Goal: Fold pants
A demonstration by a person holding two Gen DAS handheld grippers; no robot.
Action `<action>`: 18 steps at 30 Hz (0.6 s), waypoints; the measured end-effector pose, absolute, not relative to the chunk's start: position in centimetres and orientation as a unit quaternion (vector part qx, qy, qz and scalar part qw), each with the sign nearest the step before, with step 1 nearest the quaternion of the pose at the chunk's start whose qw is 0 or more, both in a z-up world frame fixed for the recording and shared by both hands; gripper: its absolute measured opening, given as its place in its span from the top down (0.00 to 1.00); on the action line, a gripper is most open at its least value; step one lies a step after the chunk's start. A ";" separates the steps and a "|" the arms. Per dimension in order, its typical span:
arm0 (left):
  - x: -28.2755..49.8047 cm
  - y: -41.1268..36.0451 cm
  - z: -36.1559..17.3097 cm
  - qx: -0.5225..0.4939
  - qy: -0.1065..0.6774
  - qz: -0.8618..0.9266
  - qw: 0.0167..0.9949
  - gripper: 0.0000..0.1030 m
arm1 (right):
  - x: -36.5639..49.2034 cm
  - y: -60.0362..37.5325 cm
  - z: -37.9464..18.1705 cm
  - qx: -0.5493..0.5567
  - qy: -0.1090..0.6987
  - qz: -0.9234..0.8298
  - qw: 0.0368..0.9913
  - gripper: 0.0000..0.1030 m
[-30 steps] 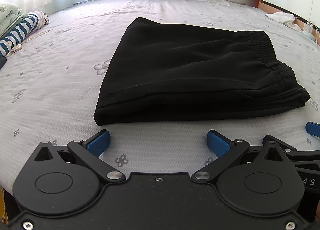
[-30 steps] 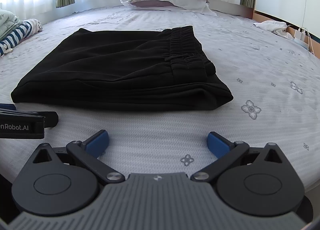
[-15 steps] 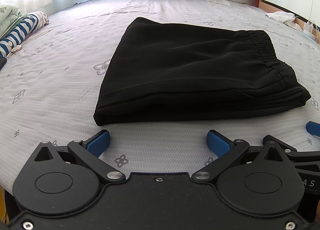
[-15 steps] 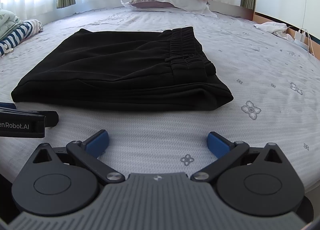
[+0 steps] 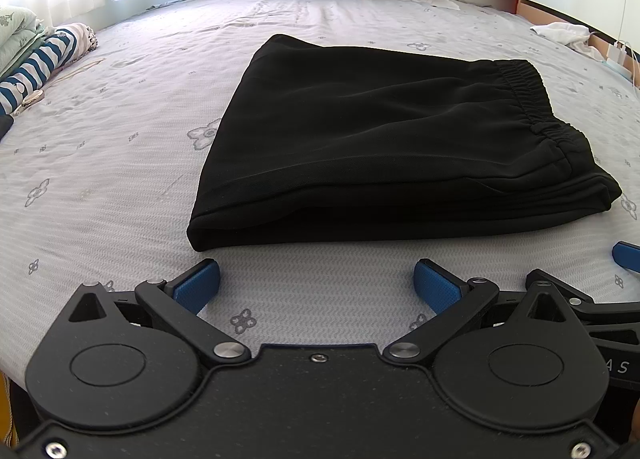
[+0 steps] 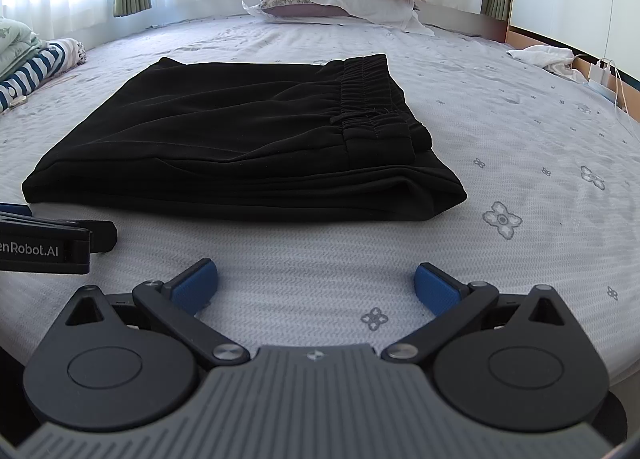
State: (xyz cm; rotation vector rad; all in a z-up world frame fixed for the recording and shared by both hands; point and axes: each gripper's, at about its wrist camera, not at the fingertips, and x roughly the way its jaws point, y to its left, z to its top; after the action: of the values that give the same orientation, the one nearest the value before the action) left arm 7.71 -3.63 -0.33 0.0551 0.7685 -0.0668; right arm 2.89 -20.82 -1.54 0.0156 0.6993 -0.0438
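The black pants [image 5: 384, 147] are lying folded just ahead of the left gripper [image 5: 316, 279] and right gripper [image 6: 314, 279]; both are being held wide open, empty. Further handling is being judged unnecessary; edges should be left undisturbed.

Left tongs [image 5: 316, 283]: jaws spread wide, blue pads [image 5: 198, 285] well apart, nothing between them. Held low and level, pointing forward.

Right tongs [image 6: 314, 283]: same state, jaws wide apart, blue pads [image 6: 434, 287] empty, low and level, pointing forward.

The two sit side by side, roughly parallel. Right tongs' blue tip shows at the far right edge of the left wrist view; left tongs' black body with white lettering shows at the left edge of the right wrist view. Neither touches the other. Hands holding them not visible.
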 end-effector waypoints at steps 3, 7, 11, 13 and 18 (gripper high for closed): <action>7.7 -3.6 -0.3 0.027 0.374 -0.033 0.926 0.00 | 2.9 -20.8 -1.5 0.007 0.342 -0.022 0.939 0.00; 7.7 -3.6 -0.3 0.028 0.374 -0.033 0.926 0.00 | 2.9 -20.8 -1.5 0.007 0.342 -0.022 0.939 0.00; 7.7 -3.6 -0.3 0.028 0.374 -0.033 0.926 0.00 | 2.9 -20.7 -1.5 0.006 0.341 -0.022 0.940 0.00; 7.7 -3.6 -0.3 0.028 0.374 -0.033 0.926 0.00 | 2.9 -20.8 -1.5 0.006 0.341 -0.022 0.940 0.00; 7.7 -3.6 -0.3 0.028 0.374 -0.033 0.926 0.00 | 2.9 -20.8 -1.5 0.006 0.341 -0.022 0.940 0.00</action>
State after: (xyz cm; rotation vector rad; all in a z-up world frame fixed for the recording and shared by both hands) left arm 7.70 -3.60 -0.33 0.0572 0.7669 -0.0677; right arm 2.88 -20.77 -1.45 0.0120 0.6955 -0.0456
